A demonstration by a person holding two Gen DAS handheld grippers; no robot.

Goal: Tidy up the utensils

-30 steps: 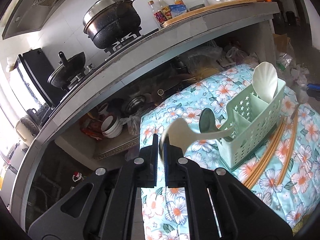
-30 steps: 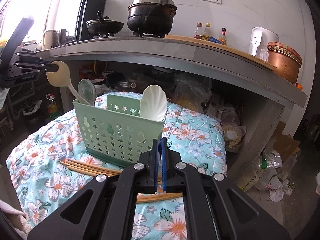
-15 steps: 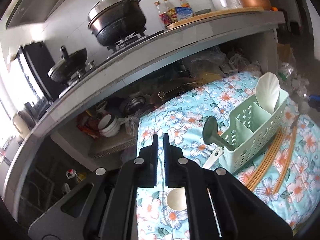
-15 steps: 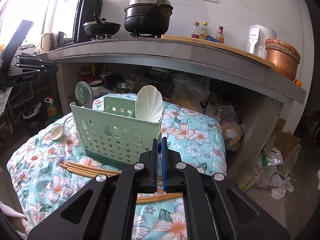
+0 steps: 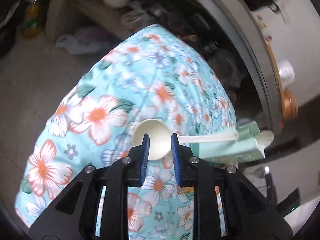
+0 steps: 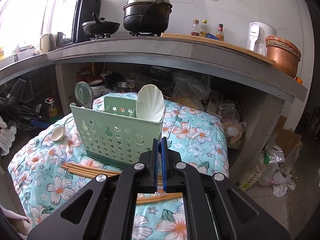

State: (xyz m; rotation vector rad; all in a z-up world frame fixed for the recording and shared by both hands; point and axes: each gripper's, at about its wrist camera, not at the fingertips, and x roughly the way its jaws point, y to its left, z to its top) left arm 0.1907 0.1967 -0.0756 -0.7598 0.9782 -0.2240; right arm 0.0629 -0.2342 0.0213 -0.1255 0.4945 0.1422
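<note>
Spoon (image 5: 154, 138) flat, handle toward caddy (image 5: 226, 148)

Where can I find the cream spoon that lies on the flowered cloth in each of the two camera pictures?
Left wrist view: the cream spoon lies at centre, its bowl just beyond the left gripper, handle running right.
Right wrist view: the spoon is at far left, on the cloth beside the basket.
Shared landmark: the green utensil basket, at the right edge in the left wrist view.
</note>
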